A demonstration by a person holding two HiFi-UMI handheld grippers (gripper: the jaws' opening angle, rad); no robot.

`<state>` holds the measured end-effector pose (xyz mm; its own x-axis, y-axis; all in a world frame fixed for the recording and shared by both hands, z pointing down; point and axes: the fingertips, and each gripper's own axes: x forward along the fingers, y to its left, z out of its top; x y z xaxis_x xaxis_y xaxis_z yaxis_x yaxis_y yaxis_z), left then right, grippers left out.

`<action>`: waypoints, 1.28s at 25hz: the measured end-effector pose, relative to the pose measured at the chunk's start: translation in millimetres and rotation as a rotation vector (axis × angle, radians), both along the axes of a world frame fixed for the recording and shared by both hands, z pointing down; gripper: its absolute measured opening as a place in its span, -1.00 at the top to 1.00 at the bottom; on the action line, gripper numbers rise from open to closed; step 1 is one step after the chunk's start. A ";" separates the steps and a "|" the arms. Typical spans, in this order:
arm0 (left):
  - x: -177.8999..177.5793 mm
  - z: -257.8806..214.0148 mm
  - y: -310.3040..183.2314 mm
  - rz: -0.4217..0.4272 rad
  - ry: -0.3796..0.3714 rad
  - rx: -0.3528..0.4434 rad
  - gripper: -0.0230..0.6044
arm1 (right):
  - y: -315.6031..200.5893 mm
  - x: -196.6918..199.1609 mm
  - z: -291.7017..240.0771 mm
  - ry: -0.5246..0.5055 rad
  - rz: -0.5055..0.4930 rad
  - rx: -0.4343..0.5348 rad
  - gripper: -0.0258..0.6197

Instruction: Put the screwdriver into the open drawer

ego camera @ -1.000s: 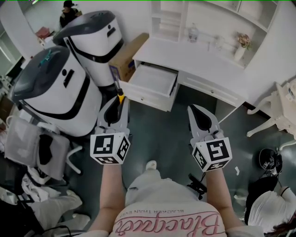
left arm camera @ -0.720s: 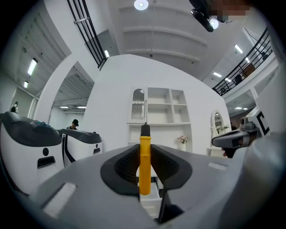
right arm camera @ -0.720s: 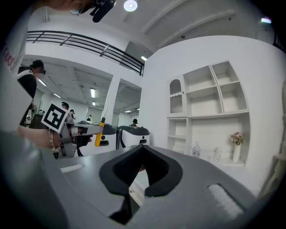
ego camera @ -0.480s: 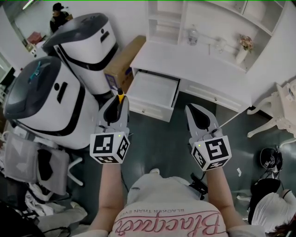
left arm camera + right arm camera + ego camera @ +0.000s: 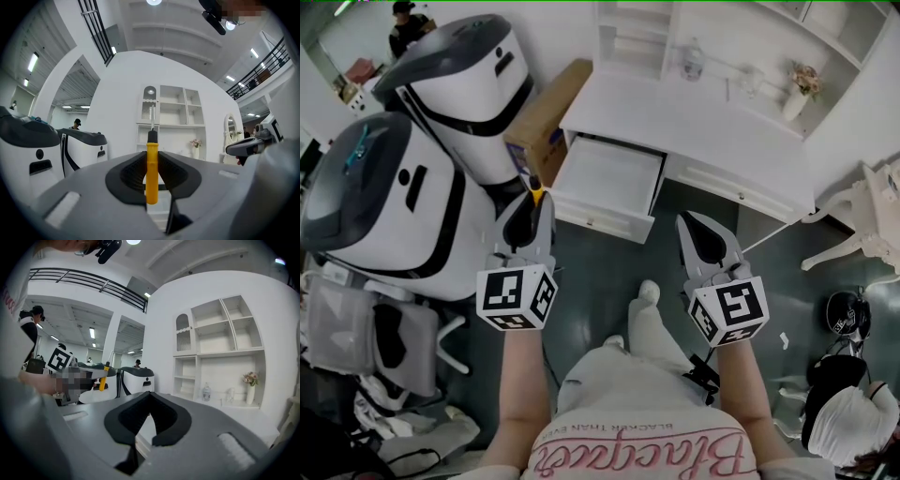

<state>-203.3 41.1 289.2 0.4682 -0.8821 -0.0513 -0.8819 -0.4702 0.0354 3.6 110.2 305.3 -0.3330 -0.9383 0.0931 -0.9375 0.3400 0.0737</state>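
Note:
My left gripper [image 5: 528, 217] is shut on a screwdriver [image 5: 538, 195] with a yellow handle, which stands upright between the pads with its metal shaft pointing up [image 5: 151, 161]. The white drawer [image 5: 602, 173] stands pulled out of the white desk [image 5: 694, 122], just ahead and to the right of the left gripper. My right gripper [image 5: 703, 242] is level beside the left one, jaws together and holding nothing [image 5: 149, 398]. From the right gripper view the screwdriver [image 5: 101, 379] shows at the far left.
Two large white-and-grey machines [image 5: 384, 206] [image 5: 469, 84] stand left of the drawer, with a cardboard box [image 5: 548, 122] against the desk. A bottle [image 5: 692, 61] and a vase [image 5: 797, 94] are on the desk. A white chair [image 5: 862, 234] stands at right.
Both grippers have come closer to the desk, and the open drawer now lies nearer to them. A leg has stepped forward between the grippers. The hold on the screwdriver is unchanged.

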 end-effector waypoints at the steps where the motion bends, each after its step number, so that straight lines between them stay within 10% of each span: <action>1: 0.9 1.2 -2.2 -0.001 -0.002 -0.001 0.63 | -3.5 3.0 1.8 -0.003 0.004 -0.003 0.92; 32: 76.2 4.9 -187.3 -0.135 -0.005 -0.041 0.63 | -236.6 93.8 -4.7 -0.057 -0.111 -0.021 0.92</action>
<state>-127.1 -146.2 294.2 0.3451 -0.9385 -0.0121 -0.9373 -0.3453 0.0470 97.4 -126.4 300.6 -0.4399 -0.8935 0.0903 -0.8965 0.4427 0.0135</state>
